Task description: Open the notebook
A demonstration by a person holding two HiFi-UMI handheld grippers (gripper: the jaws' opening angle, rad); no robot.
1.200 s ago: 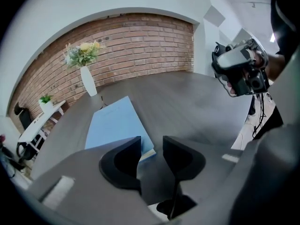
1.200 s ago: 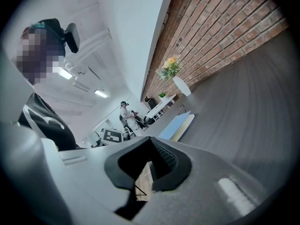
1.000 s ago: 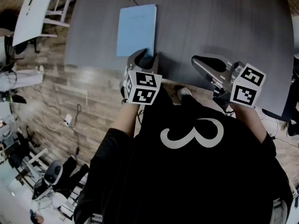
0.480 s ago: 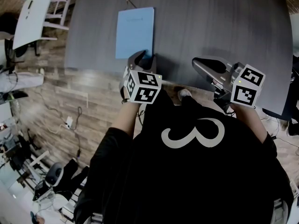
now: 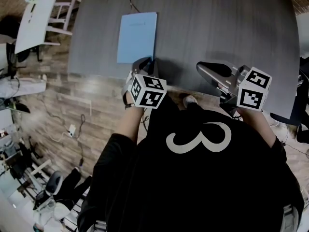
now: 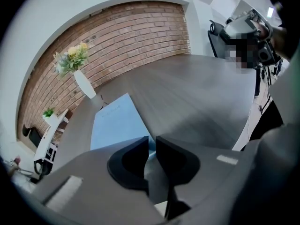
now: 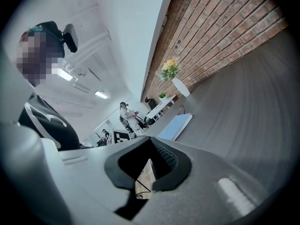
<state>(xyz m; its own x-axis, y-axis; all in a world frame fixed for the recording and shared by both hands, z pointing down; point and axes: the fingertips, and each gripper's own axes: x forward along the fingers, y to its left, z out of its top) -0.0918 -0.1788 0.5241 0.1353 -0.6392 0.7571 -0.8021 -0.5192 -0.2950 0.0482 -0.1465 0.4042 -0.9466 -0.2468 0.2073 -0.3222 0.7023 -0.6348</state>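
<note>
A closed light-blue notebook (image 5: 137, 36) lies flat on the dark grey table (image 5: 217, 28), left of the middle. My left gripper (image 5: 147, 63) sits at the notebook's near right corner. In the left gripper view the notebook (image 6: 115, 123) runs away from the left gripper (image 6: 152, 143). Its jaws are closing, with a narrow gap left and the blue corner showing between them. My right gripper (image 5: 202, 66) hovers over the table's near edge, well to the right of the notebook. In the right gripper view the right gripper (image 7: 151, 140) has its tips together around nothing, and the notebook (image 7: 176, 126) lies far off.
A white vase of yellow flowers (image 6: 83, 82) stands at the table's far left end by a brick wall. A thin cable (image 5: 131, 4) lies beyond the notebook. The table's near edge (image 5: 106, 73) runs just before my grippers. A white side table and chairs (image 5: 38, 13) stand on the left.
The left gripper's jaws have narrowed around the notebook's near corner, and it has shifted slightly. The right gripper has kept still.
</note>
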